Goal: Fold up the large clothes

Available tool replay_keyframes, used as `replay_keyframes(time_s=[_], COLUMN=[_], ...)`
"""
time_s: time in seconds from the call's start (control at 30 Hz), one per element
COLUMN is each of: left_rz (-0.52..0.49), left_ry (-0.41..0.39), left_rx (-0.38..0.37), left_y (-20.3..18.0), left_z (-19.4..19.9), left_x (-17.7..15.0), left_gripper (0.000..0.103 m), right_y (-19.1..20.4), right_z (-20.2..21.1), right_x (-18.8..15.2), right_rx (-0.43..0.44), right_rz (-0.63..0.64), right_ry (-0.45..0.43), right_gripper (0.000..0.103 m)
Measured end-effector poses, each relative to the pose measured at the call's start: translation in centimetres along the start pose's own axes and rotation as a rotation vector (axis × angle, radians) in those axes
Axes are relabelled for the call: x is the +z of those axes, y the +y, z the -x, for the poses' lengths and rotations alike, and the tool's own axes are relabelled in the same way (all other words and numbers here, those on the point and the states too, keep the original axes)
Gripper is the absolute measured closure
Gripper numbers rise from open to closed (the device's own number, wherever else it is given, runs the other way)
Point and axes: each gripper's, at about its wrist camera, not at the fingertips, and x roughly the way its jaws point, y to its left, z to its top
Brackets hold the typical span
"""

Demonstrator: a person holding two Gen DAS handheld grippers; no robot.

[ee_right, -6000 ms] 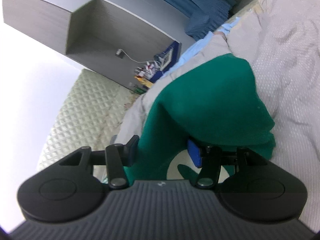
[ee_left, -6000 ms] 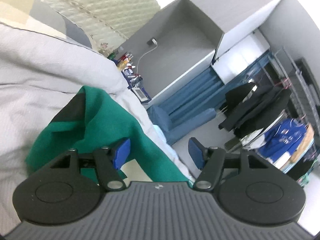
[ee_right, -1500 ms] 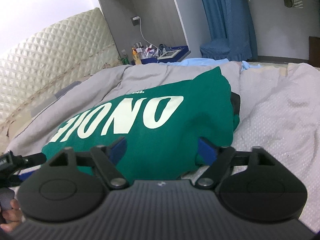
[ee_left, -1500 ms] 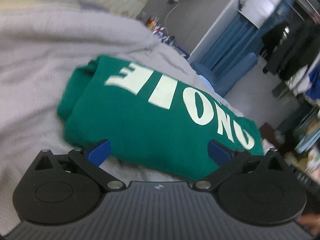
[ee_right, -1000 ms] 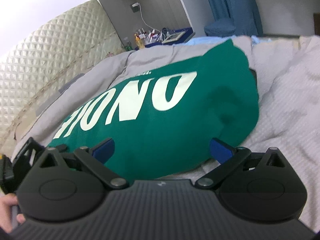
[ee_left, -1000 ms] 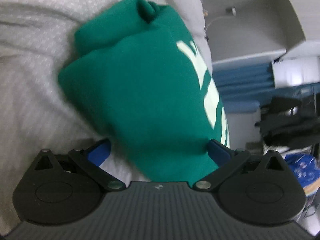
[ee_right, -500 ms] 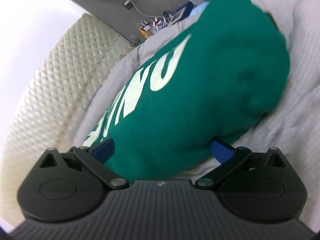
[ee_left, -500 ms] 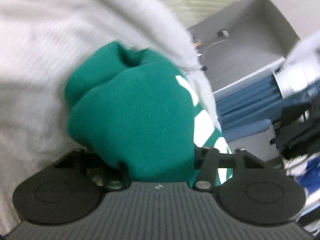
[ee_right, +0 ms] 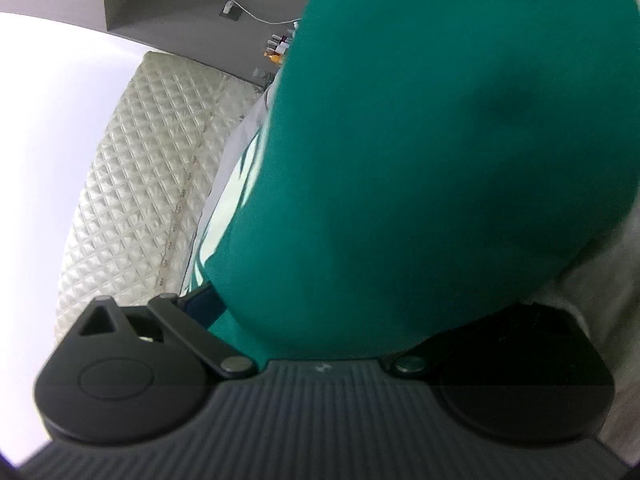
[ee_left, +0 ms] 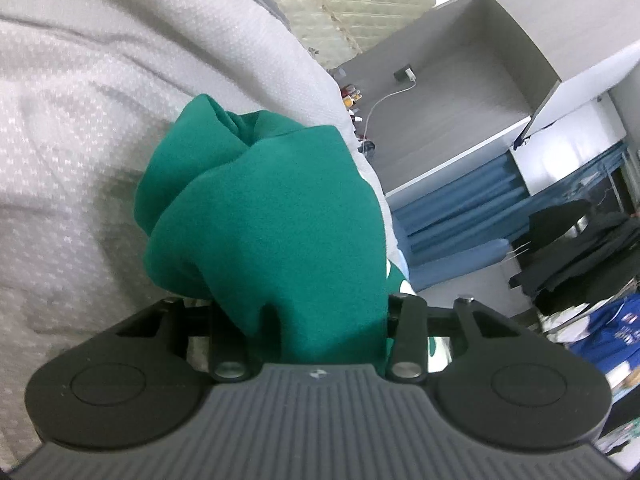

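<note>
The folded green sweatshirt [ee_left: 264, 216] with pale lettering lies on the grey bedspread [ee_left: 72, 128]. My left gripper [ee_left: 308, 316] is shut on one end of the green sweatshirt; its fingertips are buried in the cloth. In the right wrist view the green sweatshirt [ee_right: 440, 152] fills most of the frame, very close to the camera. My right gripper [ee_right: 320, 320] has its jaws still spread wide, with the thick folded edge between them; its fingertips are hidden by the cloth.
A quilted cream headboard [ee_right: 144, 184] stands behind the bed. A grey cabinet [ee_left: 460, 80], blue curtains [ee_left: 460, 204] and a rack of dark clothes [ee_left: 580, 248] lie past the bed's edge. A nightstand with small bottles [ee_left: 352, 96] is beside the bed.
Both grippers have pushed onto the two ends of the sweatshirt. The left jaws went from wide open to shut on the cloth. The right gripper moved closer, so cloth now fills its view.
</note>
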Motion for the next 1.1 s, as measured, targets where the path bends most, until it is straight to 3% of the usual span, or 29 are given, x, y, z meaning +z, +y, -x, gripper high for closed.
replay_keyframes(time_s=[0.23, 0.4, 0.5, 0.8, 1.0, 1.1], left_rz=[0.003, 0.032, 0.025, 0.155, 0.213, 0.213], left_ry=[0.013, 0.03, 0.05, 0.117, 0.116, 0.104], left_rx=[-0.005, -0.002, 0.035, 0.0, -0.034, -0.027], left_y=[0.5, 0.8, 0.7, 3.8, 4.6, 4.5], left_z=[0.2, 0.3, -0.2, -2.1, -3.6, -4.3], left_x=[0.5, 0.5, 0.4, 0.4, 1.0, 0.9], left_gripper=[0.05, 0.041, 0.034, 0.008, 0.007, 0.007], right_y=[-1.3, -2.9, -3.9, -1.9, -1.5, -1.3], right_z=[3.0, 7.5, 8.6, 5.4, 3.1, 2.8], right_x=[0.5, 0.7, 0.6, 0.6, 3.0, 2.5], right_rx=[0.009, -0.051, -0.01, -0.045, -0.056, -0.061], right_rz=[-0.175, -0.293, -0.351, -0.265, -0.207, -0.195], right_ry=[-0.068, -0.209, -0.216, -0.191, -0.174, -0.184], right_gripper=[0.001, 0.0, 0.0, 0.0, 0.0, 0.0])
